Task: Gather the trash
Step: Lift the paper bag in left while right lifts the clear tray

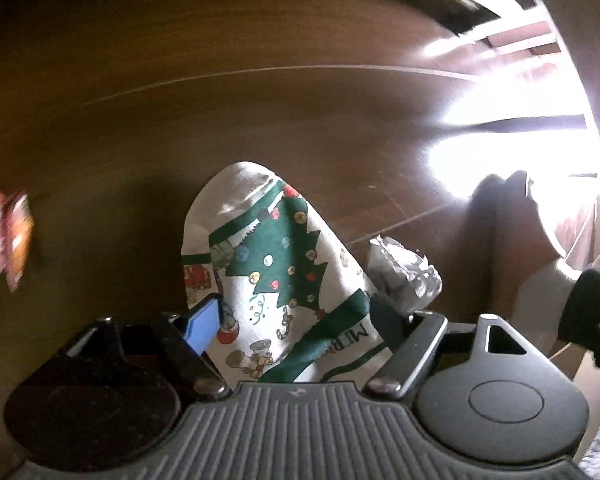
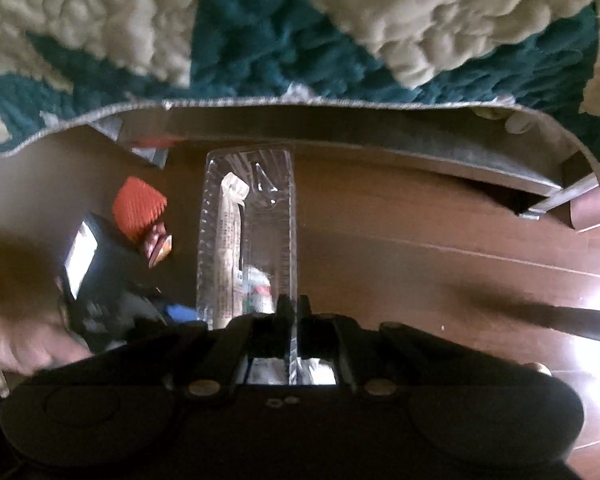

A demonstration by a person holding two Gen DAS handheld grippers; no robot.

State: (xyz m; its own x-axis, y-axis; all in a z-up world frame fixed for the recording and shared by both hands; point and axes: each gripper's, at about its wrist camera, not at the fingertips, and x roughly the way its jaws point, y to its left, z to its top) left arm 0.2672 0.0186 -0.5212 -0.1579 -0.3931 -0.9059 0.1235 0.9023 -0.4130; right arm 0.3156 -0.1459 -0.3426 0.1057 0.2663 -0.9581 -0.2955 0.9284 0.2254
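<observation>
The right gripper [image 2: 294, 312] has its fingers pinched on the rim of a clear plastic tray [image 2: 248, 232], lifted over the brown worktop [image 2: 420, 248], probably for carrying off as trash. The left gripper [image 1: 300, 312] stands wide, its fingers straddling a Christmas-print napkin [image 1: 268, 264], not visibly squeezing it; a crumpled foil wrapper [image 1: 404, 272] lies just beside.
</observation>
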